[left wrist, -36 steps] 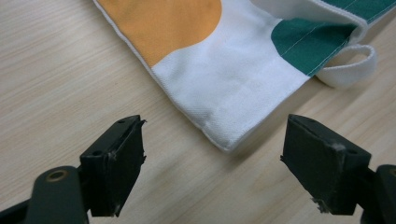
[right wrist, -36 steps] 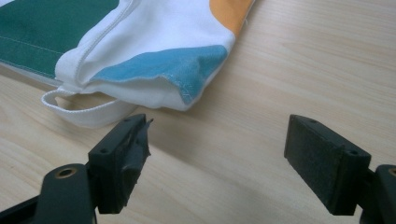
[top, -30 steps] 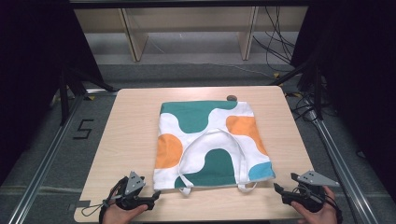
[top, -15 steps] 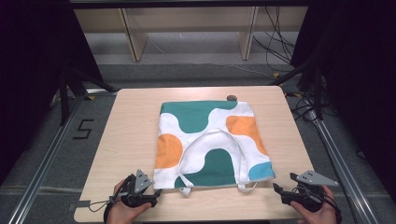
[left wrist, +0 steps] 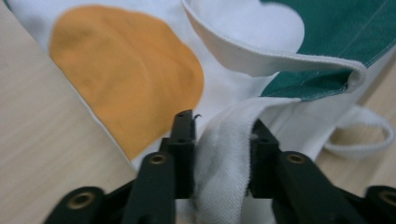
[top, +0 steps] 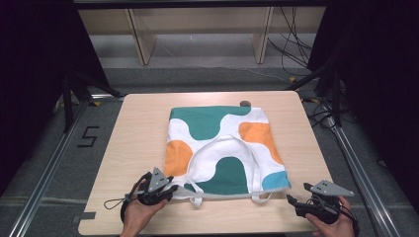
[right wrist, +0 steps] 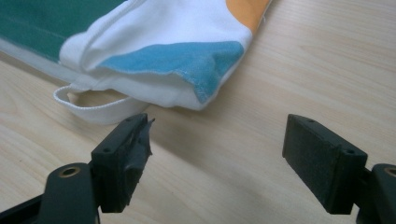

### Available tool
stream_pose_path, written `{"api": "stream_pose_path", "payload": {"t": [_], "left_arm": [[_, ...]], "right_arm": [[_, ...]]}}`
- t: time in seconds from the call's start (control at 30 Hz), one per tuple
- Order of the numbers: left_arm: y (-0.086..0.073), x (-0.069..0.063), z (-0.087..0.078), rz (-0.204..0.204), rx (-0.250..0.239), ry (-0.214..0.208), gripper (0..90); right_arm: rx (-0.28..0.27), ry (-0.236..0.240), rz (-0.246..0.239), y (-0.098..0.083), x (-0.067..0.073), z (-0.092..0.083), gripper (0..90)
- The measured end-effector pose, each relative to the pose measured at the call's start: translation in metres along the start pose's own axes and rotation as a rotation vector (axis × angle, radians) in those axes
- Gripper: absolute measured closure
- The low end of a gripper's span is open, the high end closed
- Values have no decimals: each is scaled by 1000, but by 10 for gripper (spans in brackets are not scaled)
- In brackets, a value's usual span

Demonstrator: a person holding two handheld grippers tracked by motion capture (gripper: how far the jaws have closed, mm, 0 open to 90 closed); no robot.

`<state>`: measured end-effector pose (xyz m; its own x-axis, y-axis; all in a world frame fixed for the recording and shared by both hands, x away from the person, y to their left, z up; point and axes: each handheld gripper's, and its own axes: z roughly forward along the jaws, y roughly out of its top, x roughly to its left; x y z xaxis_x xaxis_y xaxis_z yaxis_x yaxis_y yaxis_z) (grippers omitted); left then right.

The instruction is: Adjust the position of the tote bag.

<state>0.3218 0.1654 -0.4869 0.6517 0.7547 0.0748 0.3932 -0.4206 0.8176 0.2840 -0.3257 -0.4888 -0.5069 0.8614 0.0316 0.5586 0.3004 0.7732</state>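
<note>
A tote bag (top: 222, 148) with teal, orange, white and blue patches lies flat on the wooden table (top: 138, 128), its white handles (top: 217, 143) folded onto it. My left gripper (top: 175, 189) is at the bag's near left corner. In the left gripper view it (left wrist: 222, 135) is shut on a white fold of the bag's edge (left wrist: 224, 154), beside an orange patch (left wrist: 126, 70). My right gripper (top: 291, 202) rests by the near right corner. It (right wrist: 219, 140) stands open just short of the blue corner (right wrist: 187, 58), with bare table between its jaws.
A small dark round object (top: 244, 103) lies at the bag's far edge. A white handle loop (right wrist: 93, 109) sticks out along the near edge. Wooden shelf legs (top: 141, 39) and cables stand beyond the table. A "5" mark (top: 89, 137) is on the floor at left.
My left gripper has moved right, from the bare table to the bag's near left corner, and taken hold of its edge. The right gripper has hardly moved.
</note>
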Motion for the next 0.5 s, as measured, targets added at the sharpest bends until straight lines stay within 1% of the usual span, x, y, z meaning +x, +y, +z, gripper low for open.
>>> {"api": "stream_pose_path", "payload": {"t": [0.03, 0.07, 0.1, 0.13, 0.17, 0.2, 0.23, 0.27, 0.3, 0.33, 0.37, 0.4, 0.43, 0.47, 0.5], "left_arm": [[2, 3, -4, 12, -16, 9, 740], [4, 2, -5, -24, -47, 9, 757], [4, 4, -6, -22, -53, 7, 765], [5, 5, -7, -34, -62, 3, 768], [5, 5, -7, -34, -62, 3, 773], [4, 5, -6, -48, -60, -16, 777], [5, 6, -5, -44, -68, -17, 778], [5, 7, -6, -35, -58, -17, 780], [5, 7, -7, -50, -65, -16, 780], [5, 7, -7, -71, -64, -19, 780], [5, 9, -7, -55, -71, -23, 780], [5, 9, -8, -61, -69, -26, 780], [5, 8, -7, -79, -70, -28, 780], [5, 9, -7, -73, -69, -27, 780], [5, 9, -7, -55, -69, -25, 780]], "right_arm": [[3, -5, 18, 0, 2, 0, 243], [2, -6, 7, 1, 2, 0, 243], [9, -9, -18, 2, 1, 0, 243], [3, -14, -7, 2, 3, 1, 243], [3, -14, -7, 2, 3, 1, 243], [-19, -25, -28, 4, 5, 2, 242], [-15, -5, -21, 7, 8, 2, 242], [-28, -5, -39, 9, 9, 4, 242], [-28, 9, -41, 12, 11, 6, 242], [-27, -5, -61, 14, 12, 9, 242], [-12, -13, -88, 16, 12, 13, 243], [-6, -21, -93, 18, 13, 17, 250], [-1, -33, -119, 20, 12, 21, 256], [3, -54, -149, 22, 11, 24, 269], [7, -52, -162, 25, 10, 27, 296]]}}
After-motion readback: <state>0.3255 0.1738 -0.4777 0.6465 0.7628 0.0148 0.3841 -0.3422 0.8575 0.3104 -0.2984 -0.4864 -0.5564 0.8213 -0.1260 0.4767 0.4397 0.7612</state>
